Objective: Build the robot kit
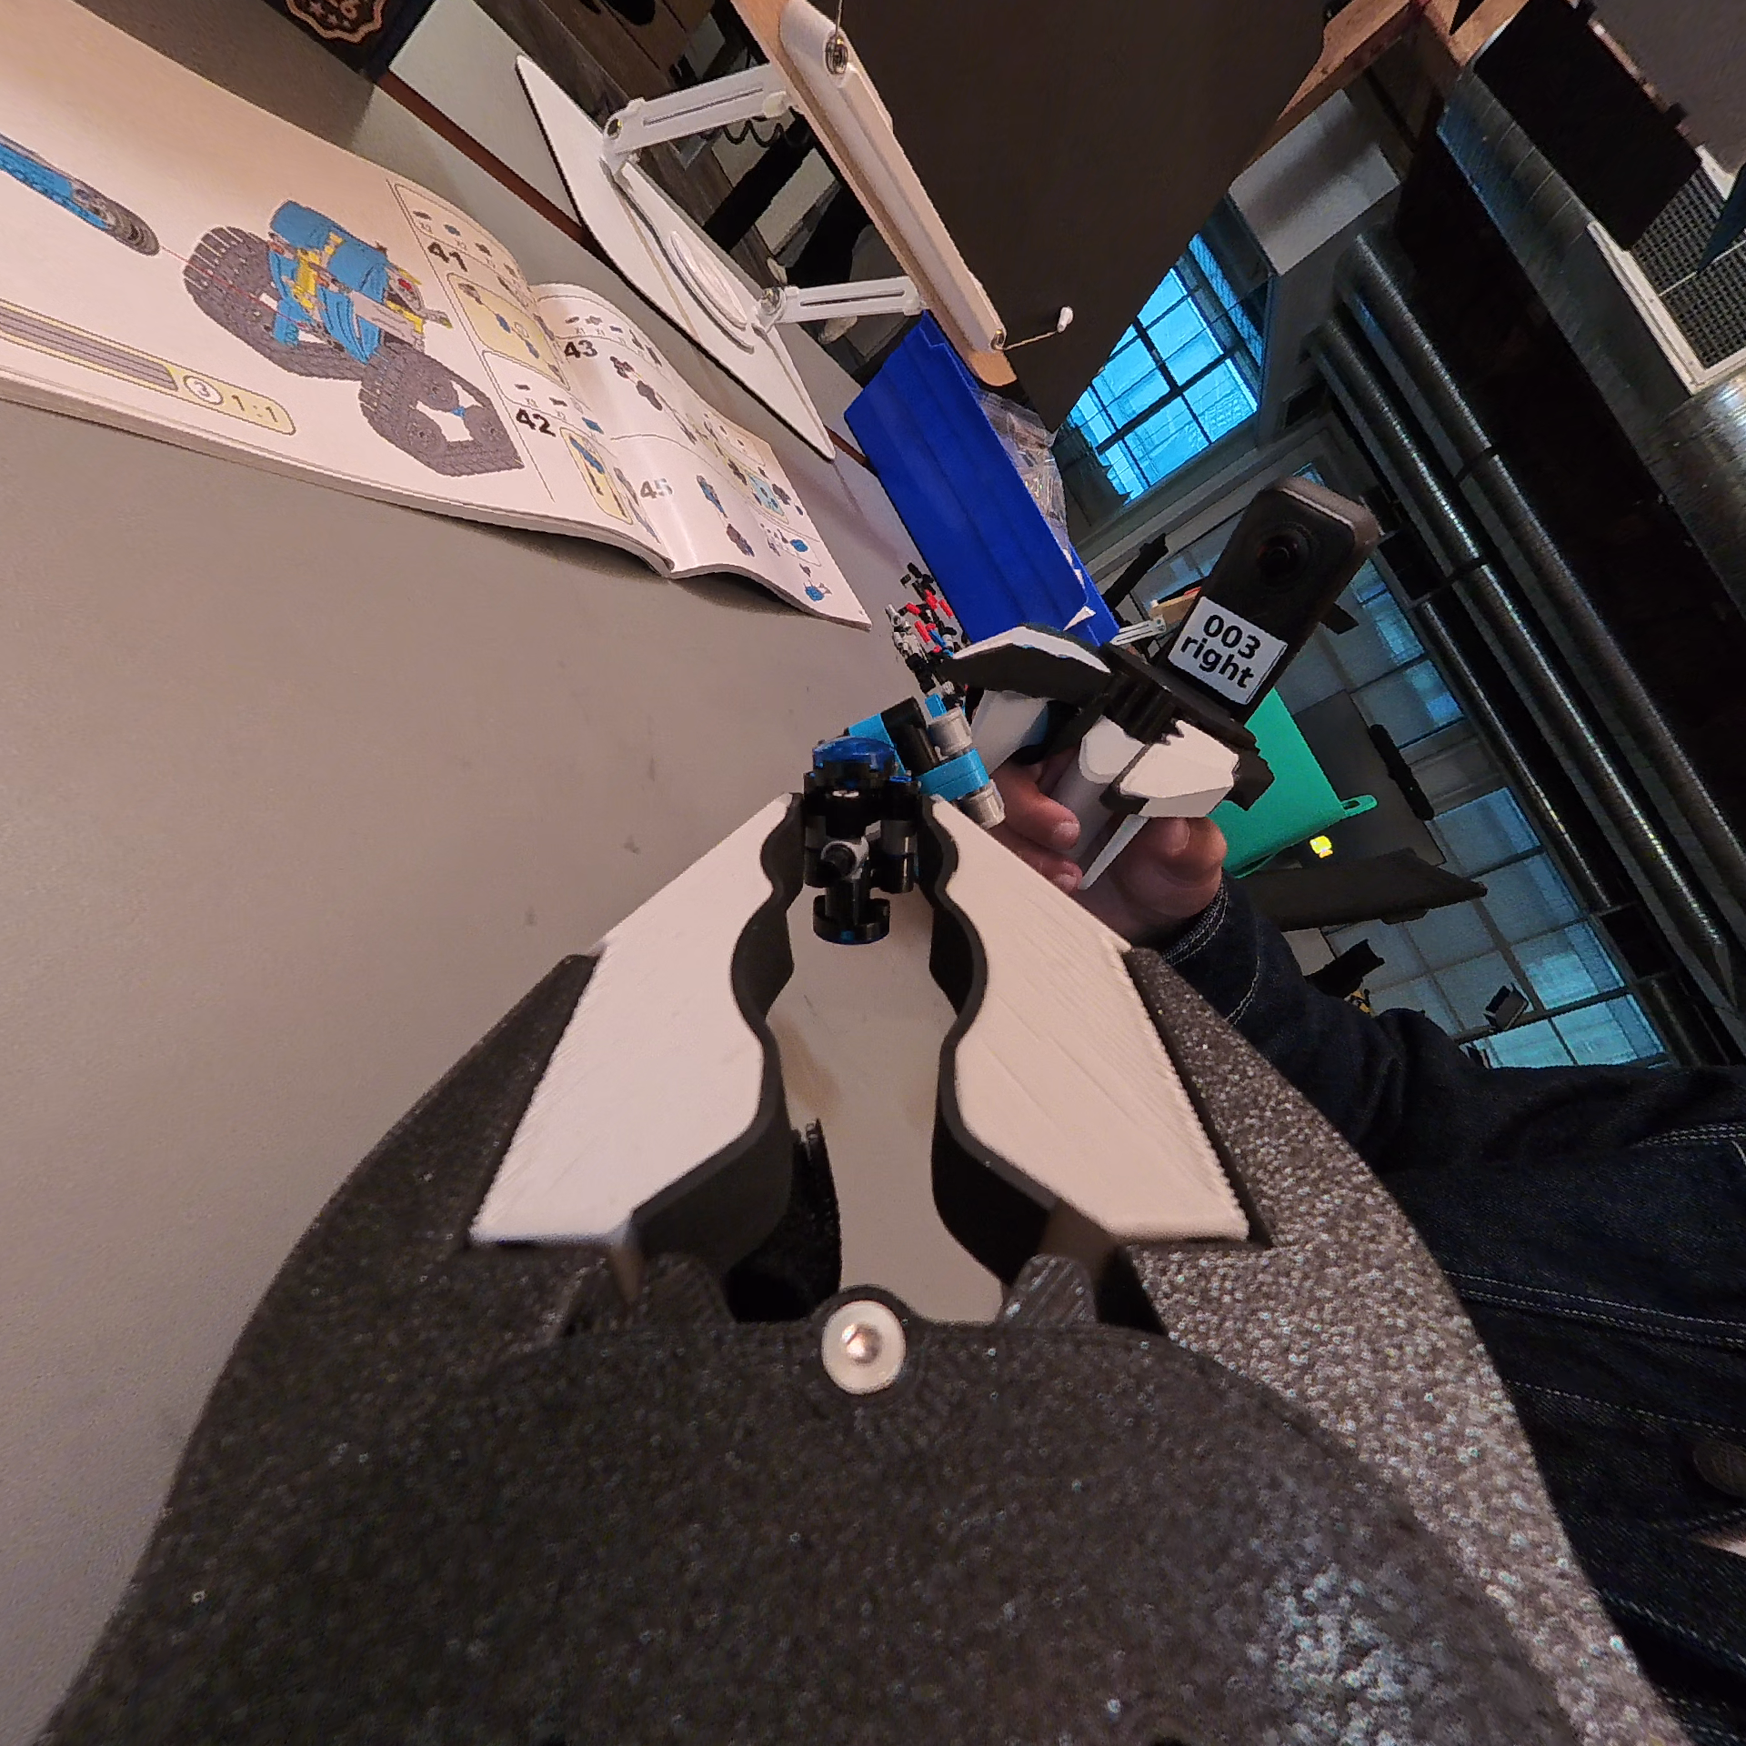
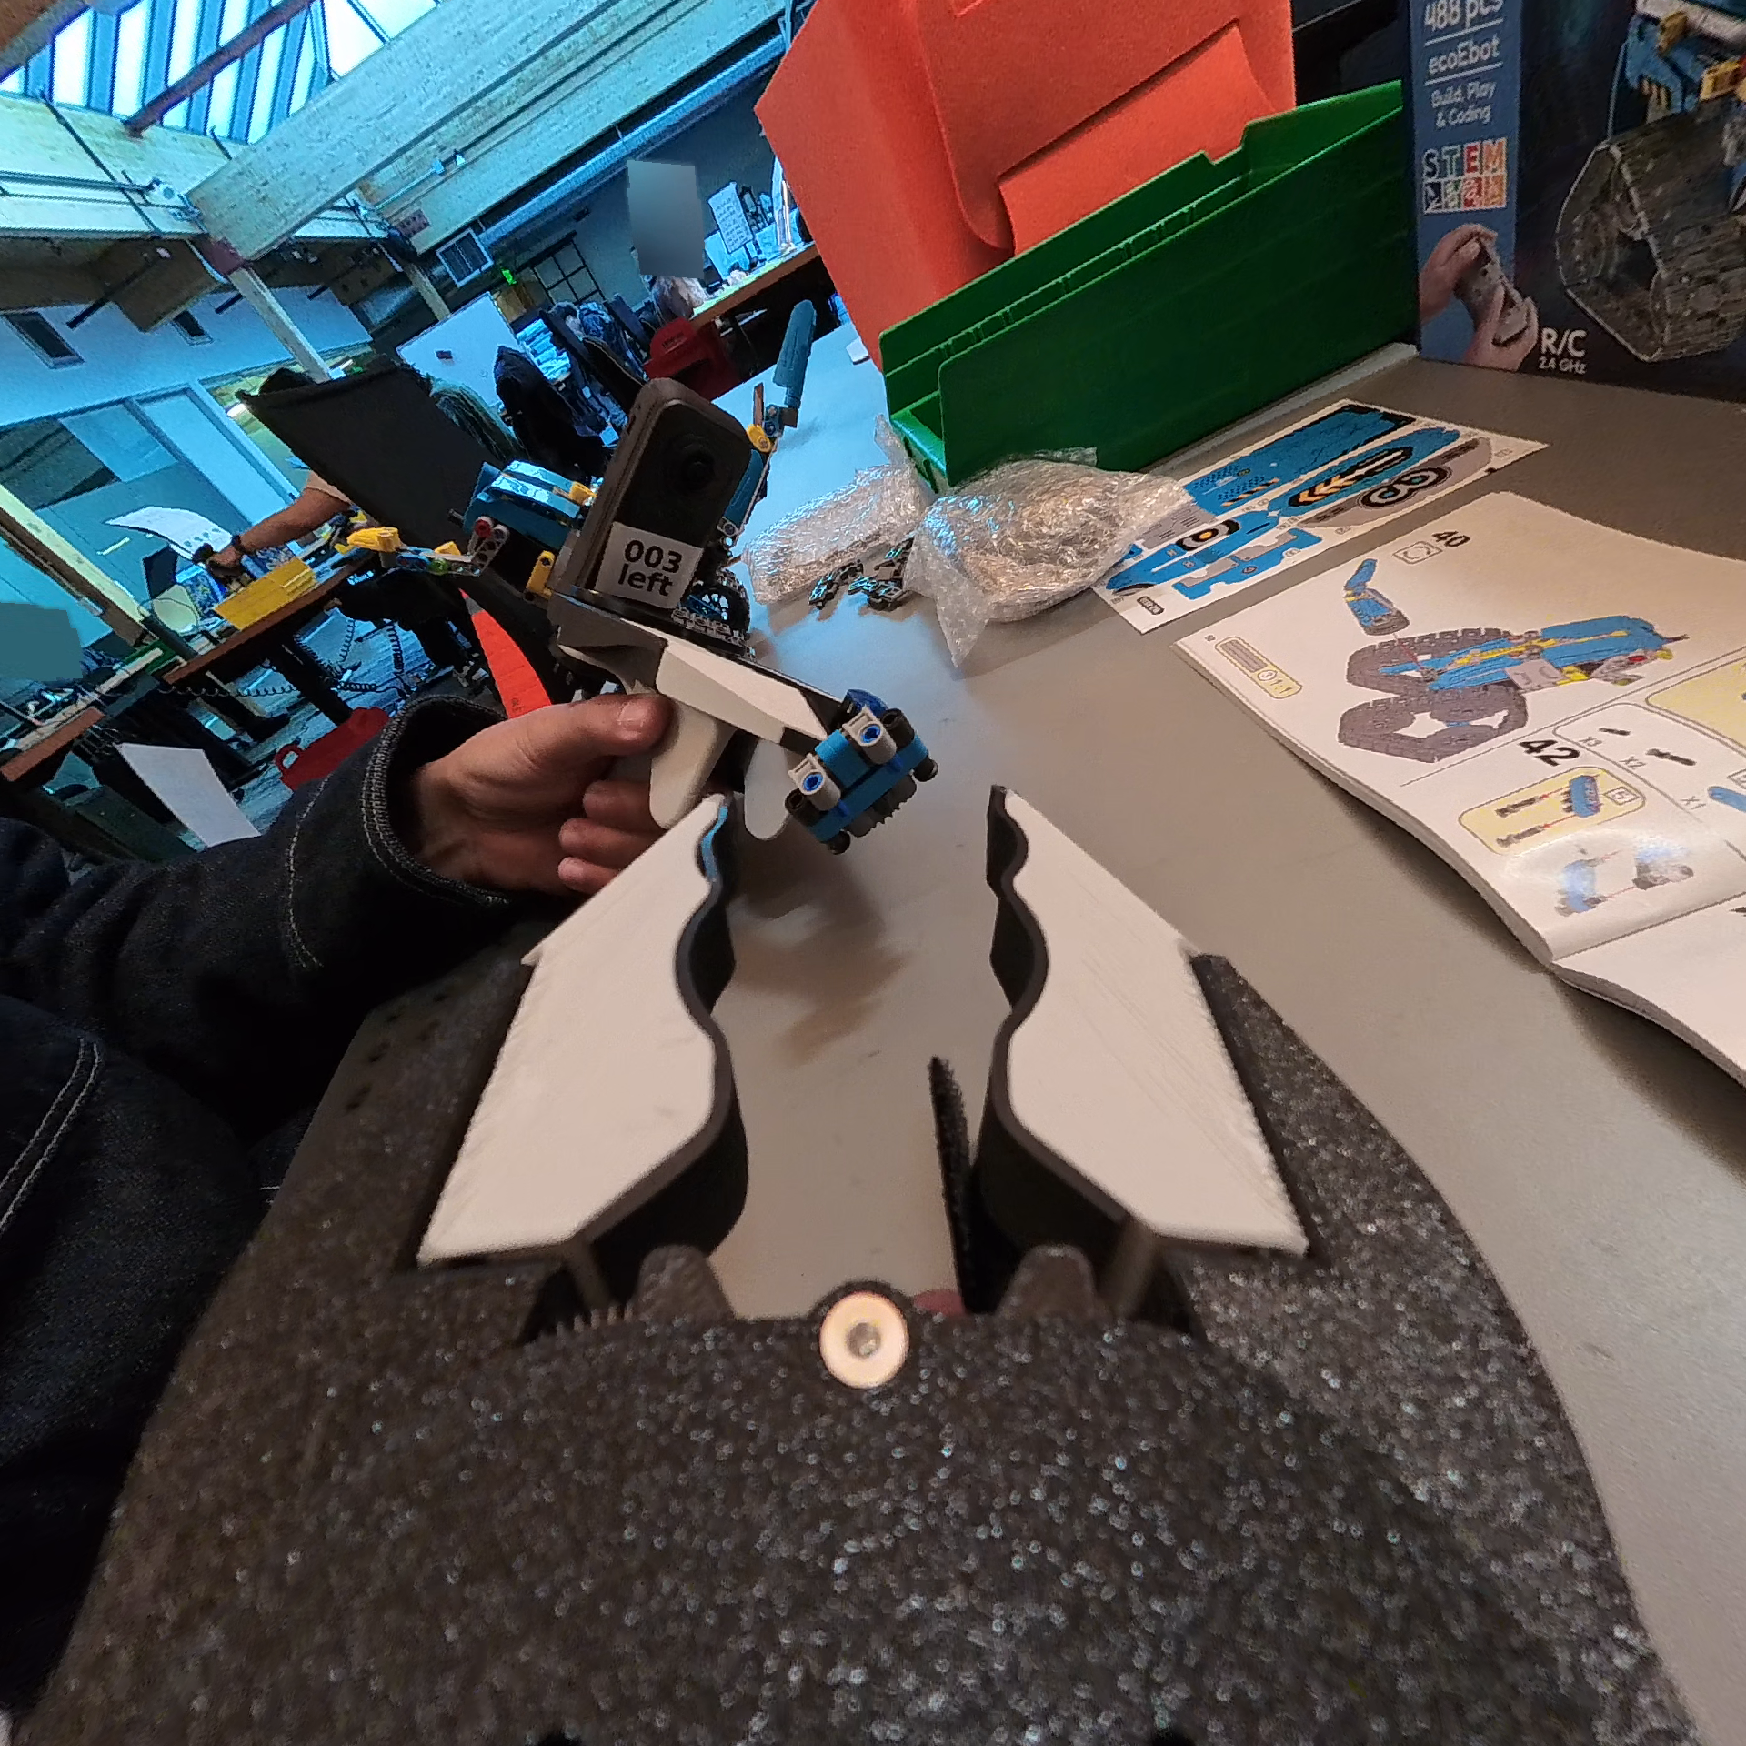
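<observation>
My left gripper (image 1: 860, 808) is shut on a small black and blue brick assembly (image 1: 855, 850) and holds it above the grey table (image 1: 283, 850). The assembly carries light-blue pieces with grey pins (image 1: 954, 765) on its far side. My right gripper (image 2: 860, 798) is open and empty, with its fingertips just short of the same assembly (image 2: 855, 775). The left gripper also shows in the right wrist view (image 2: 822, 742), in a hand. The right gripper shows in the left wrist view (image 1: 992, 690), also in a hand, just beyond the assembly.
An open instruction booklet (image 2: 1464, 756) lies on the table to the right, with a sticker sheet (image 2: 1323, 491), plastic bags (image 2: 1020, 539), a green bin (image 2: 1134, 312) and a product box (image 2: 1559, 189) behind it. A blue bin (image 1: 973, 501) and loose parts (image 1: 921, 624) stand farther off. Tip to tip, the grippers are about 6 cm apart.
</observation>
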`<state>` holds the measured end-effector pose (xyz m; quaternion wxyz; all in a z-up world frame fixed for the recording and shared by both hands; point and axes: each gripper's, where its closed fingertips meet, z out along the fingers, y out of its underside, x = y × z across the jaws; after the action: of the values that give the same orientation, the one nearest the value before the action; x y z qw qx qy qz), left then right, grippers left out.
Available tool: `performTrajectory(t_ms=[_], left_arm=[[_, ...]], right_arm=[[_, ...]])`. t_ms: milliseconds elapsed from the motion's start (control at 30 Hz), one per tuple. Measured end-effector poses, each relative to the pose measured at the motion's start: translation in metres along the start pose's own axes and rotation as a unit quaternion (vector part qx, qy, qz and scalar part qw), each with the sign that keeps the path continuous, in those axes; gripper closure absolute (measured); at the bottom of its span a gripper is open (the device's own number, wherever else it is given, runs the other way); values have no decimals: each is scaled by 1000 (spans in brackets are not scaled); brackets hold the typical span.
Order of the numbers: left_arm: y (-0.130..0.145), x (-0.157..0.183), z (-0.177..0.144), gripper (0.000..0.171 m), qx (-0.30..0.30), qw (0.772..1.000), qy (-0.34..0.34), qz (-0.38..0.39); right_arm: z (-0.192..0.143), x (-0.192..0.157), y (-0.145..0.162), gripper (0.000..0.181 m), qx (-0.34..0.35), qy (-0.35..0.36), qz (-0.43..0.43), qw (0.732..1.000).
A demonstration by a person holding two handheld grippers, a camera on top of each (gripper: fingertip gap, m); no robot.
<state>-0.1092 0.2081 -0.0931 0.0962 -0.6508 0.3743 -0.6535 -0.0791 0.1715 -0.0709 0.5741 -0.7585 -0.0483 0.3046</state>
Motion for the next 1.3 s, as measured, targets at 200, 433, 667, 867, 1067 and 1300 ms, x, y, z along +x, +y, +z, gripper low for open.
performTrajectory(t_ms=[200, 433, 667, 867, 1067, 1300], left_arm=[[0, 0, 0, 148, 1, 1000, 0, 0], [3, 6, 2, 148, -10, 1000, 13, 12], [5, 22, 4, 148, -10, 998, 65, -4], [5, 12, 3, 148, -13, 999, 30, 3], [17, -11, 7, 148, -50, 996, -59, 37], [28, -11, 17, 148, -84, 995, -61, -1]], right_arm=[[1, -5, 0, 129, 1, -13, -1, 1000], [10, -26, 2, 132, 0, -38, -40, 998], [17, -34, 17, 155, -42, -64, -25, 997], [8, -20, 26, 155, -89, -23, -45, 995], [-64, 48, 6, 153, -64, 167, -12, 984], [-126, 105, 17, 147, -36, 303, 75, 949]])
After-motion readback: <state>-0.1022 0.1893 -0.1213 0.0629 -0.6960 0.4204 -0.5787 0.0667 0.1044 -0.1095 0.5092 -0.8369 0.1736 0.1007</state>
